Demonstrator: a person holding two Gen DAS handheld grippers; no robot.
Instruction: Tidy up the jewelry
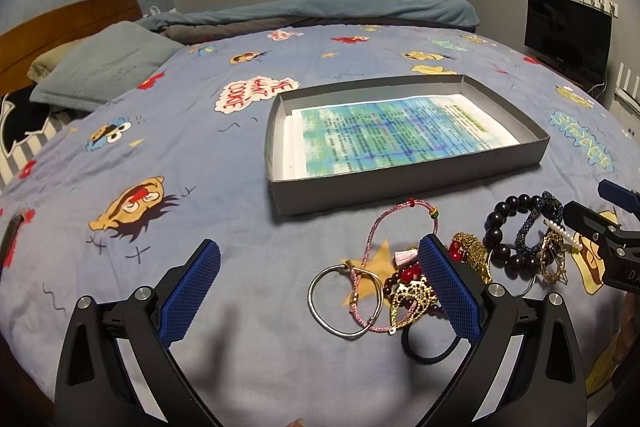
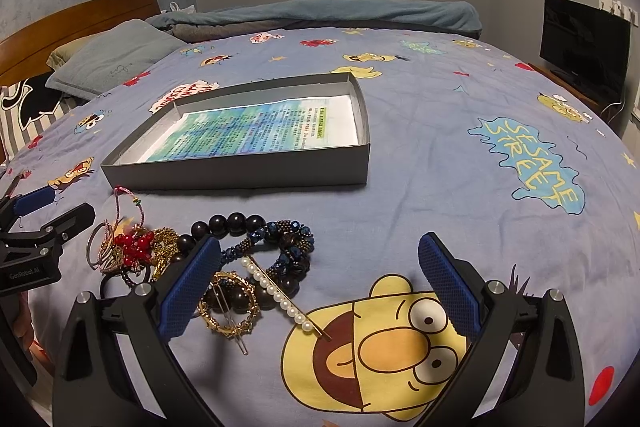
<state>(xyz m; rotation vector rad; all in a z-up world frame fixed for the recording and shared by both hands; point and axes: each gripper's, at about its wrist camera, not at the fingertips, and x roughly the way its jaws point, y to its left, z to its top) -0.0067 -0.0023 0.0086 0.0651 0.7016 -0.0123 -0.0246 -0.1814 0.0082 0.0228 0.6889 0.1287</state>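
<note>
A heap of jewelry lies on the bedspread in front of a shallow grey box (image 1: 408,183) (image 2: 240,173) lined with printed paper. The left wrist view shows a silver bangle (image 1: 320,311), a pink cord bracelet (image 1: 374,227), a gold filigree pendant (image 1: 412,297) and a dark bead bracelet (image 1: 496,223). The right wrist view shows a pearl hair clip (image 2: 276,293), a gold ring clip (image 2: 228,307) and a blue beaded bracelet (image 2: 280,235). My left gripper (image 1: 320,251) hangs open, with the bangle between its fingers. My right gripper (image 2: 320,247) is open over the pearl clip.
The blue cartoon bedspread (image 2: 460,147) spreads widely right of the box. Pillows (image 1: 104,67) and a wooden headboard (image 1: 60,19) sit far left, a folded blanket (image 1: 320,11) at the far edge. A dark TV (image 2: 584,43) stands at the right wall.
</note>
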